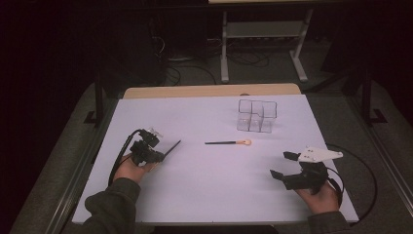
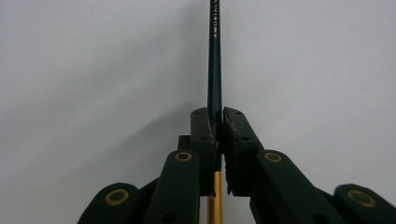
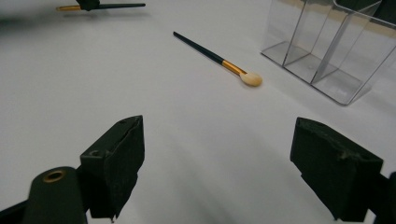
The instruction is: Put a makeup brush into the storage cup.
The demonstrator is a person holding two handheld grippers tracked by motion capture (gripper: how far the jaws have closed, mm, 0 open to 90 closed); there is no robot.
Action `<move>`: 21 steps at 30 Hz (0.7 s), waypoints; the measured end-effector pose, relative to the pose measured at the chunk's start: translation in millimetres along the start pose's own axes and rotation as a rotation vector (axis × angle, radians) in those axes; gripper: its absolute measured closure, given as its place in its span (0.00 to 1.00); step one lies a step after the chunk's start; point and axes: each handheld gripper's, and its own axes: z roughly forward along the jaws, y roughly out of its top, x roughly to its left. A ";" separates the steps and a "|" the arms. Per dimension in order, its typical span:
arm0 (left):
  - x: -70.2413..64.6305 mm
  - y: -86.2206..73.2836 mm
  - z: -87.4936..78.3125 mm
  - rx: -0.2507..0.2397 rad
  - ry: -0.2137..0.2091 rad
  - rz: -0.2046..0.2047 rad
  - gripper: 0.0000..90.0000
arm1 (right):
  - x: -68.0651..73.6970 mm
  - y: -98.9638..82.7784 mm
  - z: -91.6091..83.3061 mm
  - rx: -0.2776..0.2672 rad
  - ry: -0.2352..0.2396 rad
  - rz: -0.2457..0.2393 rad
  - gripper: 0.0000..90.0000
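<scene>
While the left tool clamps a dark brush, the right tool gapes

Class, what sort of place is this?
Probably a lab bench for recording handling tasks: a bare white table, hand-held grippers with cables, left gripper, right gripper, and cables on the floor behind.

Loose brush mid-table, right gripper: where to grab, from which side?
Judging by its pose, grip the brush on its dark handle, coming from above with jaws across it. It lies flat, free on both sides; the pale tip points toward the clear organizer. The right gripper is open.
</scene>
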 end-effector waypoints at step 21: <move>-8.5 2.7 -27.9 -0.057 -0.090 0.082 0.93 | 6.1 4.2 8.0 0.039 0.038 -0.015 0.18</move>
